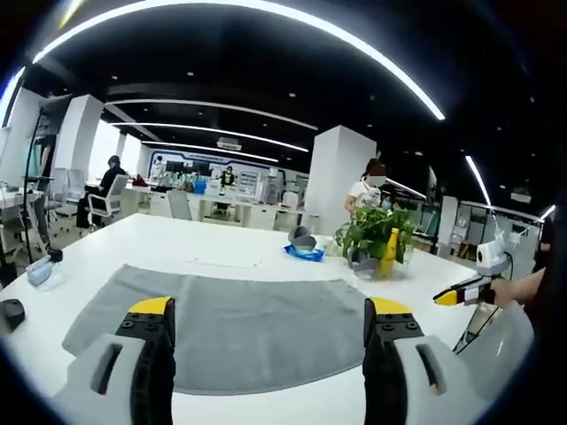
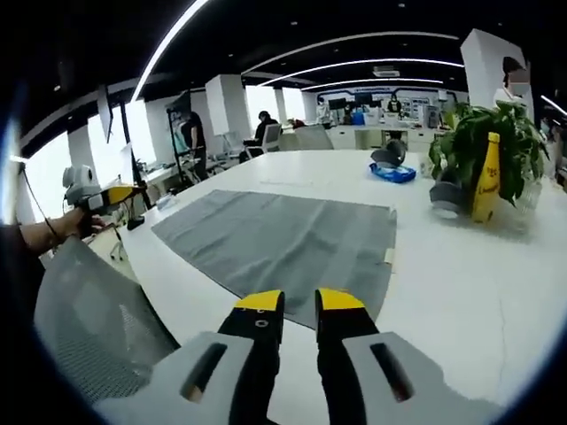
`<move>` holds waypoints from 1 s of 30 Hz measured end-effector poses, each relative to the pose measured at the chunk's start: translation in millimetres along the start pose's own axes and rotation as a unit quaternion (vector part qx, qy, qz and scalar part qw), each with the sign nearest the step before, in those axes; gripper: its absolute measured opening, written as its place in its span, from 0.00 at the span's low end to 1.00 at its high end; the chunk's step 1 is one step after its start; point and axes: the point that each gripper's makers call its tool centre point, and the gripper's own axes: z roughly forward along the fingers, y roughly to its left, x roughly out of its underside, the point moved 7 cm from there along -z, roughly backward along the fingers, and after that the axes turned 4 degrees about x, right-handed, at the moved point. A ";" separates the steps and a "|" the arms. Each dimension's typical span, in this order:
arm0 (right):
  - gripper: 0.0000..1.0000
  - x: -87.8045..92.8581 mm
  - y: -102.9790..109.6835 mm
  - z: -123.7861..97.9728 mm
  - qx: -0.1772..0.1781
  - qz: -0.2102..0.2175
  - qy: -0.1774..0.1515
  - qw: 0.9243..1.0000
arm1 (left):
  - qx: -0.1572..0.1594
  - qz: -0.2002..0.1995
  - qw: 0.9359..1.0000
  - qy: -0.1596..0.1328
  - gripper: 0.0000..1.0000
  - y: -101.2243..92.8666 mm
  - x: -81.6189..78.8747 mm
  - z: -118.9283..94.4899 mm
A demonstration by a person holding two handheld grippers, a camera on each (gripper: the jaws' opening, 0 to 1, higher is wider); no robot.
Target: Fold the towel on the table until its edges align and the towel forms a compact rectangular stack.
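Towel: a grey towel [image 1: 235, 323] lies spread flat, unfolded, along the near edge of the white surface [image 1: 168, 235], ready for a first fold.
Left gripper: the left gripper [image 1: 270, 328] hovers above the near hem, jaws wide apart, holding nothing.
Right gripper: the right gripper [image 2: 299, 305] hangs off the towel's corner, jaws nearly closed, empty.
Clutter: a potted plant [image 2: 483, 146] and yellow bottle [image 2: 485, 188] stand well apart, near the far edge.

My left view looks across the towel [image 1: 239, 332] from beyond my fingertips; my right view faces it obliquely; both share it.
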 end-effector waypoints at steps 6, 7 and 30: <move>0.15 -1.1 1.1 -5.2 0.012 -0.014 -0.011 1.000 | 0.000 -0.007 1.000 -0.001 0.90 0.3 0.6 0.0; 0.15 -1.7 0.9 -5.0 0.012 -0.012 -0.013 1.000 | 0.000 -0.005 1.000 0.000 0.90 0.1 0.9 0.1; 0.36 8.5 -26.5 3.3 0.053 0.001 0.017 0.998 | 0.123 0.029 0.986 0.113 0.26 -30.2 21.9 8.5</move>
